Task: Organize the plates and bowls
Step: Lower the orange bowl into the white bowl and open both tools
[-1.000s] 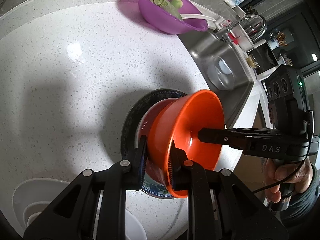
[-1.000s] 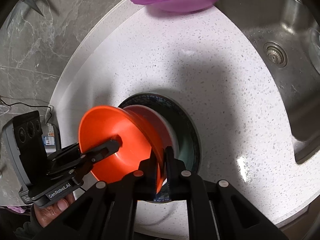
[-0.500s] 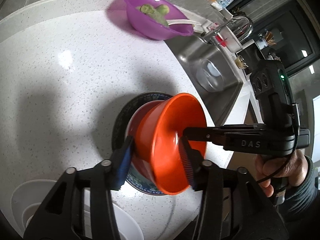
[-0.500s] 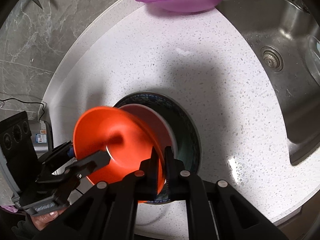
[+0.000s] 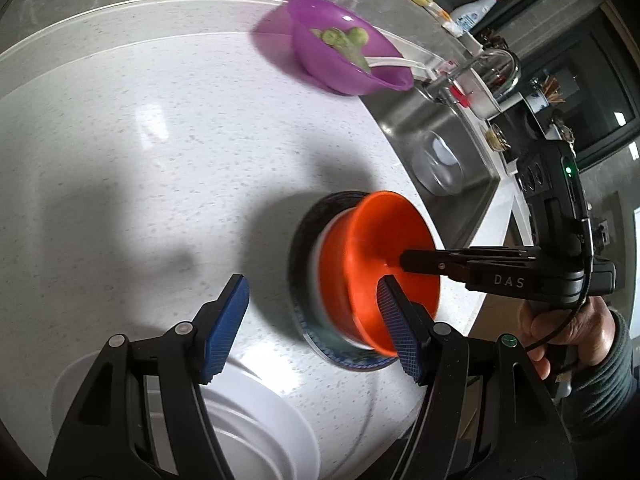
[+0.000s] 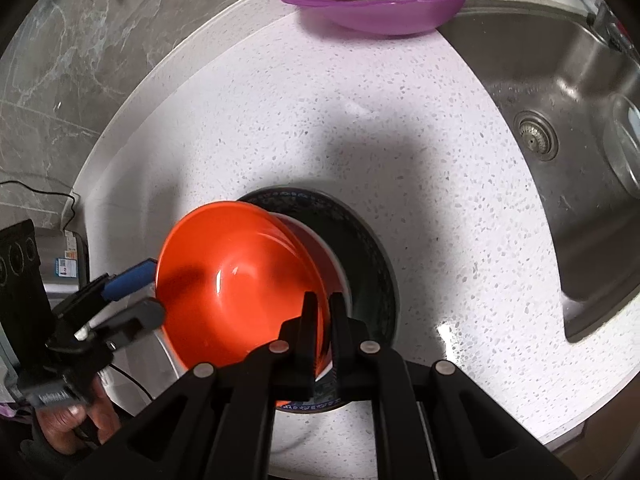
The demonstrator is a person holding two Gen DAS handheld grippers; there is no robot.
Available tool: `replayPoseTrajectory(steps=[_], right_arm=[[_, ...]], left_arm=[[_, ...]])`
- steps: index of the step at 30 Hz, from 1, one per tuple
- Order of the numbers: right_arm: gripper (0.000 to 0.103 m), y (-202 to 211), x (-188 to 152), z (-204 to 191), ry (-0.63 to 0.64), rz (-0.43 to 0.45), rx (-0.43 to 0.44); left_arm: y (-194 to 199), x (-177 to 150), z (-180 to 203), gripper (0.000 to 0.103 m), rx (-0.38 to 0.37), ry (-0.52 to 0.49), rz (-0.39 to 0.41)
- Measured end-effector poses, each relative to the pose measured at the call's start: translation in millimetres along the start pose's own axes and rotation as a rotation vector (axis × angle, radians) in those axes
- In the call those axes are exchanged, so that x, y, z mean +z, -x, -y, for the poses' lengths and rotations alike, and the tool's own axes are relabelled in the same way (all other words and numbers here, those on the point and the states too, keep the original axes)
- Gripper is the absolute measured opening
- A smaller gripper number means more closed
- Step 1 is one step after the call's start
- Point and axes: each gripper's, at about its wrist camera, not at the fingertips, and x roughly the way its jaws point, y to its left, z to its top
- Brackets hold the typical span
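Orange plastic bowl (image 6: 240,292), tilted over the dark patterned plate (image 6: 372,280), hangs only from the right claw (image 6: 324,320) clamped on its rim; the left claw (image 5: 312,324) is opening off it, so it could slip

Bright overhead glare on countertop (image 5: 152,128), soft shadows, fisheye-warped, blurred edges.

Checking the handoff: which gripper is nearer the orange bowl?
Right. The right gripper is shut on the orange bowl rim. The left gripper is opening, its fingers off the bowl beside it.
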Motion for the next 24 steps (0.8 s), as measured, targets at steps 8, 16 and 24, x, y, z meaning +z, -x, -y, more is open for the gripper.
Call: replayPoseTrajectory(steps=[8, 16, 24], right_arm=[[0.01, 2, -2, -8, 0.039, 0.019, -0.047], [0.018, 7, -4, -18, 0.073, 0.045, -0.095], [0.044, 33, -8, -15, 0.054, 0.125, -0.072]], left_arm=[[13, -6, -21, 0.065, 0.043, 0.012, -0.005], [9, -10, -19, 0.065, 0.085, -0.01, -0.027], [13, -8, -24, 0.065, 0.09, -0.022, -0.04]])
